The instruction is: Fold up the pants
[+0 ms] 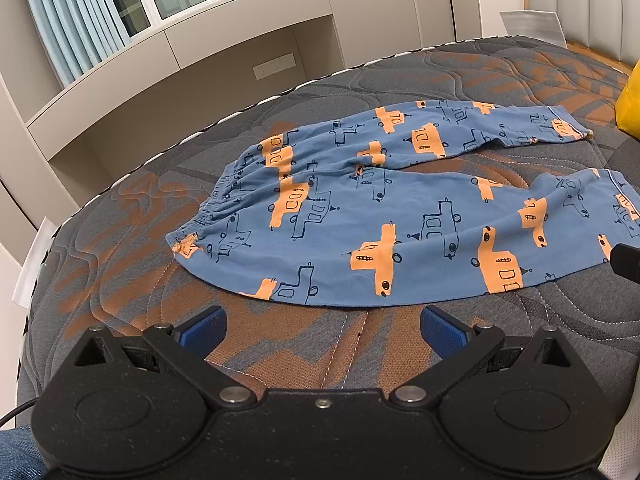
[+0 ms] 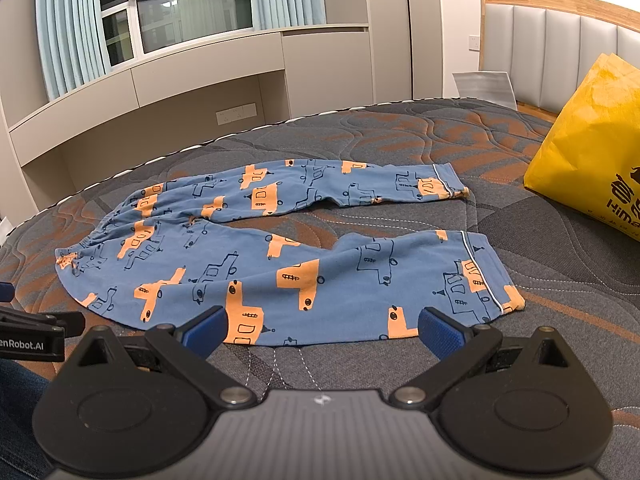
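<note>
Pants [image 1: 360, 216] lie flat on the bed [image 1: 280, 360], 2 legs spread apart, ready to fold. We hold our left gripper [image 1: 323, 330] and right gripper [image 2: 322, 330] wide open, empty, near the edge.

This is a home bedroom. A quilted bed [image 2: 520, 152] with a padded headboard [image 2: 560, 52] fills it. Behind stand a curtained window [image 2: 192, 4] and built-in cabinets [image 2: 200, 80].

Two low wrist views side by side near the mattress [image 1: 120, 240] edge, both facing the same pants [image 2: 240, 264].
</note>
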`<state>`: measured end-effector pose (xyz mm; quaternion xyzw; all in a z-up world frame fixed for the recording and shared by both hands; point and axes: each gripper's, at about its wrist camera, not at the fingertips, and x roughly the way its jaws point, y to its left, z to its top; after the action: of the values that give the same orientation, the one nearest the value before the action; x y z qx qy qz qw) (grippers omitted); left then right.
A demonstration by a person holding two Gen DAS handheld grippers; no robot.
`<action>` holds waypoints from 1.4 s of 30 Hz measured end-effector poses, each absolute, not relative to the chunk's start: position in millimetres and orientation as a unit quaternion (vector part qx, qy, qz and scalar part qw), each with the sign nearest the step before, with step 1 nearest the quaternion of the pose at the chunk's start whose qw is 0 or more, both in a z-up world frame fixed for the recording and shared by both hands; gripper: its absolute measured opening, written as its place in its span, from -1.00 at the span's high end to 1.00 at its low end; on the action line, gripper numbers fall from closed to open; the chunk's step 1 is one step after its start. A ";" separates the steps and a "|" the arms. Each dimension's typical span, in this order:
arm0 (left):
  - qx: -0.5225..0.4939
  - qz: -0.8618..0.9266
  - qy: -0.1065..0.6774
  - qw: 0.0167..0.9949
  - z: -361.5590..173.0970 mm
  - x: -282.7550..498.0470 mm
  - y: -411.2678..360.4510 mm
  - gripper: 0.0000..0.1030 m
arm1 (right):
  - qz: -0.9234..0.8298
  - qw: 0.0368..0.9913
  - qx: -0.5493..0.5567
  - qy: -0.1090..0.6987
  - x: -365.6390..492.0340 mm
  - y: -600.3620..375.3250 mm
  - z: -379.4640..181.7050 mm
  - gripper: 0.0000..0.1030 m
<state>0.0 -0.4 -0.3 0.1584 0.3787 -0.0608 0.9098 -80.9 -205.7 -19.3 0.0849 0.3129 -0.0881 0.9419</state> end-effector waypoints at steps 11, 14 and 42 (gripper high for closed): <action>0.159 -0.061 0.379 0.910 -0.4 0.1 -0.6 -0.99 | -0.088 0.942 0.085 0.313 -80.8 -205.3 -19.9 -1.00; 0.159 -0.060 0.379 0.909 -0.3 0.1 -0.7 -0.99 | -0.089 0.942 0.085 0.313 -80.8 -205.2 -20.3 -1.00; 0.040 -0.077 0.379 0.921 51.4 60.2 31.4 -0.99 | -0.052 0.961 0.097 0.253 -59.8 -220.3 6.0 -1.00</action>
<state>60.2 31.4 51.4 0.0399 0.3791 -0.0767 0.9213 -59.8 -220.3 6.0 0.0973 0.2532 -0.0522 0.9611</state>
